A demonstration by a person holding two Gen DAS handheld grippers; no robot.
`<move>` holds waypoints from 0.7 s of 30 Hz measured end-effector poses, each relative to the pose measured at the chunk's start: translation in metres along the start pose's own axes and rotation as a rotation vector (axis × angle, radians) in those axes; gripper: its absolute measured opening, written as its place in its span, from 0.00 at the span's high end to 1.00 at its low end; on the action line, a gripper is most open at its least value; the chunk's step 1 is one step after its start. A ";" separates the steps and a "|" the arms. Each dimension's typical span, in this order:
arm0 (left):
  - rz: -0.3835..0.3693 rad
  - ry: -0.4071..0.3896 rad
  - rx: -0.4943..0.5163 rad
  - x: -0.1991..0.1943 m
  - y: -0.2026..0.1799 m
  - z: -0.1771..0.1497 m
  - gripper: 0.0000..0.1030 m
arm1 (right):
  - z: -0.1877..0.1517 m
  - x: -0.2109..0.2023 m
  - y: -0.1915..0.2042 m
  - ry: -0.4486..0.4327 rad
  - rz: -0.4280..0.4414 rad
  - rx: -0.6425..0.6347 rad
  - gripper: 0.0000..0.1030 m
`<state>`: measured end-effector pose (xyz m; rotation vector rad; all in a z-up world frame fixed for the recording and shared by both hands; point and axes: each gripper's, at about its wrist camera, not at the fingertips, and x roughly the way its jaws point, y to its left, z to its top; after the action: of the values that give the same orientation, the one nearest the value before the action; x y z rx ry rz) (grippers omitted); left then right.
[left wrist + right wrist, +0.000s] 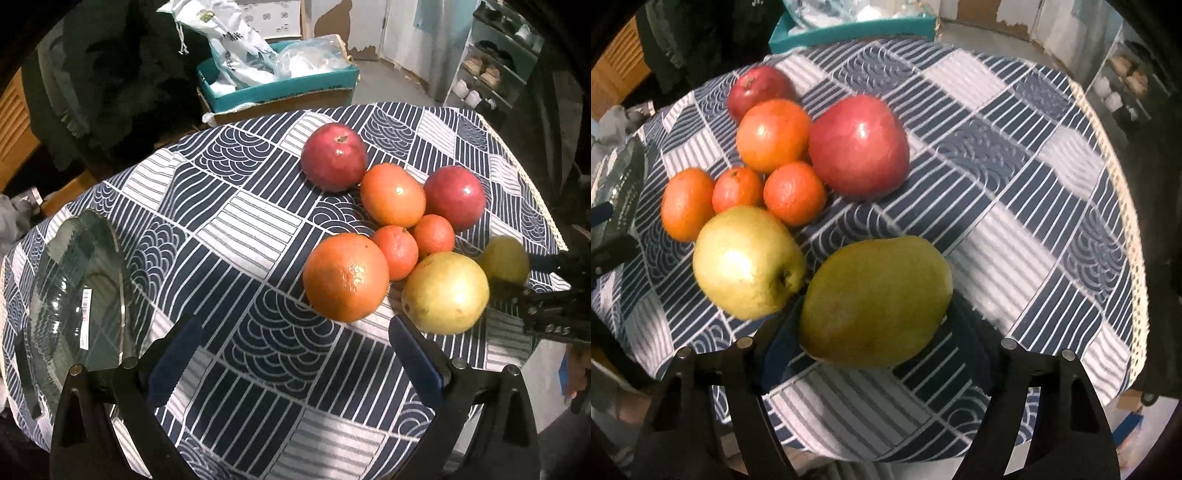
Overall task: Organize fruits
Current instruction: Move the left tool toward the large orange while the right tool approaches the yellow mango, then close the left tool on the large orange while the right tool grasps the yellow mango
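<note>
Nothing had yet been sorted, to judge by how the fruit lay: all eight pieces sat in one loose cluster on the cloth-covered worktop (236, 221), and the glass bowl (79, 291) at its left edge held nothing that could be seen. The cluster was made up of two red apples (334, 162), two large oranges (345, 277), two small tangerines (395, 253), a yellow-green apple (748, 262) and a green pear (877, 301), most of them touching a neighbour. The right hand-held gripper (882, 354) pointed steeply down over the pear, which lay between its fingers; the left finger (779, 343) was just beside or against the fruit, while the right one showed a gap, so the jaws stood partly open and did not look clamped on it. The left hand-held gripper (295, 354) was wide open and empty, above bare cloth between the bowl and the nearest large orange. In my judgement the first pick was only starting, with the pear the likely first piece, and every fruit still had to be carried across to the bowl, well apart from the cluster.
</note>
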<state>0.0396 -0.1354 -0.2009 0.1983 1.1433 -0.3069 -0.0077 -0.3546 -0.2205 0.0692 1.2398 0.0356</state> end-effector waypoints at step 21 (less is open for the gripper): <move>-0.071 0.089 -0.022 0.051 -0.009 0.016 0.01 | 0.021 0.017 -0.013 0.005 0.089 0.099 0.21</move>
<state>0.0694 -0.1562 -0.2410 0.1534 1.2426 -0.3515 0.0176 -0.3671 -0.2312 0.2104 1.2428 0.0511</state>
